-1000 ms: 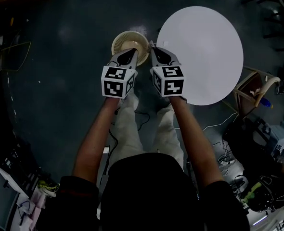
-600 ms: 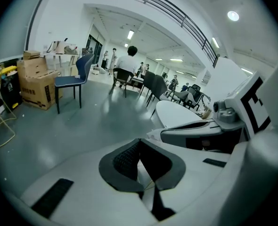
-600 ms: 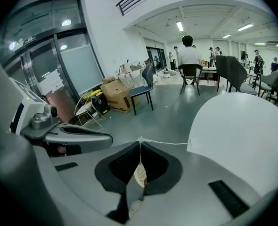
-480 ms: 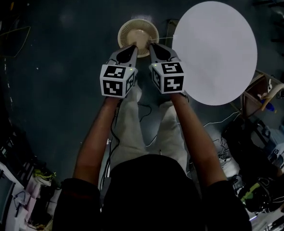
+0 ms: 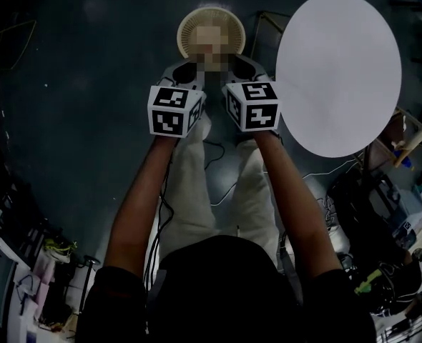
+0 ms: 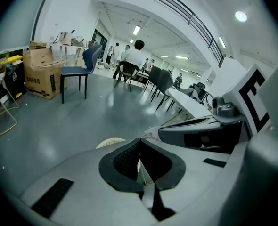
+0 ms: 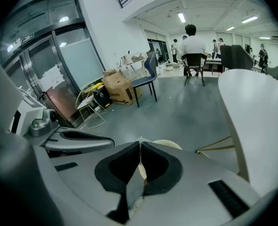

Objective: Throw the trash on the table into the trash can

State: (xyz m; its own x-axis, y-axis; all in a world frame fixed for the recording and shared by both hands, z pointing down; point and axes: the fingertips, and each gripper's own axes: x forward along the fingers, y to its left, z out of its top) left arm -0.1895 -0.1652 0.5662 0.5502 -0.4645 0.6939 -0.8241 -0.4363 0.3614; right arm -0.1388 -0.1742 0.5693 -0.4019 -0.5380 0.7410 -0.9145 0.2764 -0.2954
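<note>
Dark grey floor (image 5: 75, 91) fills most of the head view. Round white tabletop (image 5: 340, 70) sits at upper right, and its thin legs show in the right gripper view. Person seen from above: both forearms (image 5: 143, 206) stretched forward, pale trousers below them.

Background in the gripper views is a bright open hall. A blue chair (image 6: 77, 69) stands beside stacked cardboard boxes (image 6: 40, 69). Seated people (image 6: 134, 55) are at desks farther back.

Trash can (image 5: 189, 28): round, beige, ribbed rim, on the floor just left of the tabletop and straight ahead of both grippers. A mosaic patch covers its middle in the head view.

Left gripper (image 6: 139, 140) and right gripper (image 7: 140, 143) are side by side, close but apart, both angled down toward the can. In the left gripper view the can peeks out left of the fingers. In the right gripper view it shows to their right.

Left fingers (image 6: 125, 161): closed, tips meeting, nothing made out between them. Only a pale sliver of the can shows through the slit lower down.

Right fingers (image 7: 122, 166): nearly together, nipping a small pale scrap (image 6: 147, 134) at the tips. It juts out a little beyond them, near the can's near rim. Scrap's material: can't tell.
</note>
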